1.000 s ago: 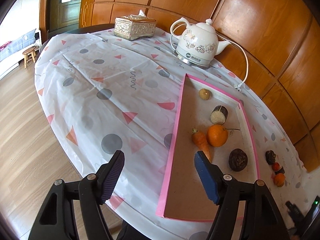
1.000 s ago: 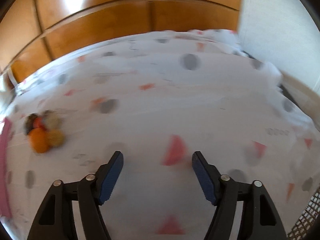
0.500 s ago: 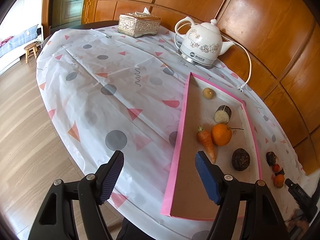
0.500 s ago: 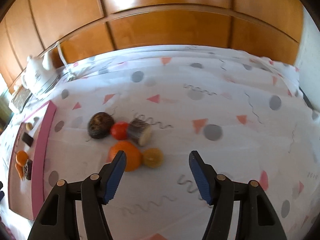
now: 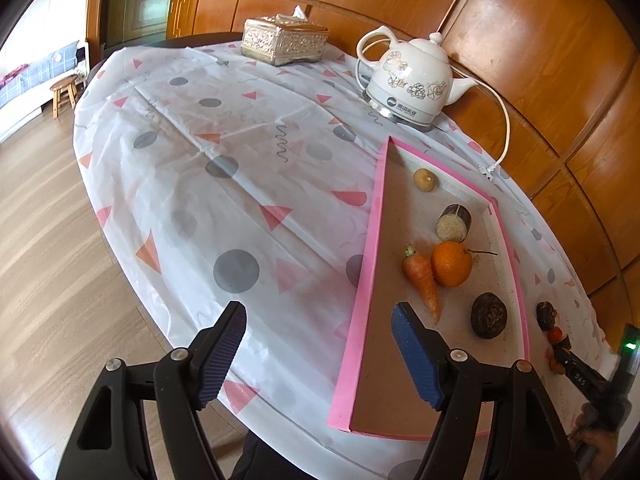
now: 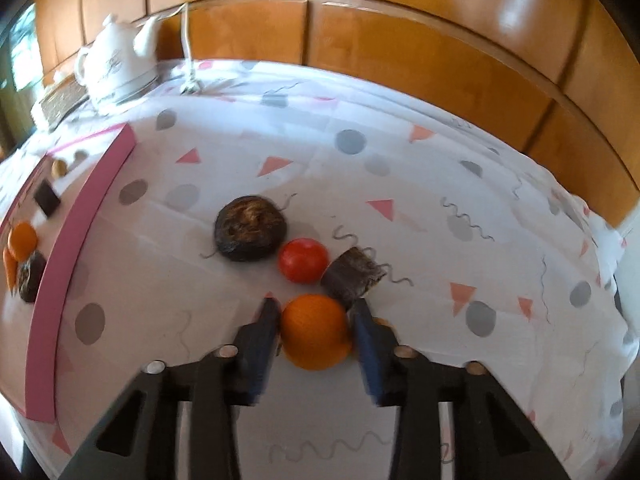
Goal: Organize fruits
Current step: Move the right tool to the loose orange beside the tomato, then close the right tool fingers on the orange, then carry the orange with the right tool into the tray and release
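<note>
On the tablecloth lies a small pile of fruit: an orange [image 6: 314, 336], a red tomato [image 6: 303, 266], a dark wrinkled round fruit [image 6: 250, 228] and a dark cut chunk [image 6: 352, 278]. My right gripper [image 6: 315, 306] is closing on the orange, and both pads touch its sides. To the left, the pink-rimmed tray [image 5: 370, 240] holds a carrot [image 5: 422, 280], another orange [image 5: 450, 264], a dark round fruit [image 5: 489, 315], a cut cylinder piece [image 5: 454, 222] and a small tan fruit [image 5: 425, 180]. My left gripper [image 5: 318, 312] hangs open over the tray's near left rim, holding nothing.
A white floral kettle [image 5: 408, 84] with its cord and a silver tissue box [image 5: 284, 40] stand at the table's far side against the wood-panelled wall. The table edge and wooden floor lie to the left of my left gripper. A small yellow fruit [image 6: 382, 322] peeks out behind the right finger.
My right gripper swung over to the fruit pile, came down on it, and narrowed its jaws around the orange. The left gripper has barely shifted.
</note>
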A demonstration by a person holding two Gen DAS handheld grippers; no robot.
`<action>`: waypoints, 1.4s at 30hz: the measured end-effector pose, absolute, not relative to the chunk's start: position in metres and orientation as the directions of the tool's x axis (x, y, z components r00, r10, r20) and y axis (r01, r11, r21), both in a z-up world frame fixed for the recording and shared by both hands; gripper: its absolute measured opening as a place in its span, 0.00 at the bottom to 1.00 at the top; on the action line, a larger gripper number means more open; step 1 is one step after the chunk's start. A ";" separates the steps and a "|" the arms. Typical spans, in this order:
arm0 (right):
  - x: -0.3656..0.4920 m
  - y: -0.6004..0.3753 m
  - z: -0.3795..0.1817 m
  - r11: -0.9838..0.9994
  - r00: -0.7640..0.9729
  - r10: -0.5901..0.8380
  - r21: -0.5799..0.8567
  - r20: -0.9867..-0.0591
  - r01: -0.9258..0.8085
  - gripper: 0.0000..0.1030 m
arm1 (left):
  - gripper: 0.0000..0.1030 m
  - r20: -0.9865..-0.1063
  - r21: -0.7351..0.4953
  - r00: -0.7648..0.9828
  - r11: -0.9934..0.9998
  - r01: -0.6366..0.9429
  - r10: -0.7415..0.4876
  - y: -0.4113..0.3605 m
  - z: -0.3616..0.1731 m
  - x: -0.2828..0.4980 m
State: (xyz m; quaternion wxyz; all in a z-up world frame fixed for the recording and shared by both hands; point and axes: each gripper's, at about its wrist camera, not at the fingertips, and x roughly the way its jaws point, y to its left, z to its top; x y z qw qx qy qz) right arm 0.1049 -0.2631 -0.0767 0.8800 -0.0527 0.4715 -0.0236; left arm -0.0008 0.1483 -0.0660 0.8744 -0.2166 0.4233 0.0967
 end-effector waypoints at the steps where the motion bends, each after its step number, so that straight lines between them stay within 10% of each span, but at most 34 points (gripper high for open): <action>1: 0.105 -0.260 -0.077 0.990 0.559 -0.104 -0.137 -0.823 -0.018 0.35 | 0.73 -0.783 -0.298 0.621 0.886 -0.355 -0.014 0.149 -0.066 -0.001; 42: 0.063 -0.043 -0.045 0.806 0.416 0.415 0.115 -0.809 -0.581 0.34 | 0.76 -0.785 -0.337 0.619 0.847 -0.412 -0.012 0.165 -0.070 -0.010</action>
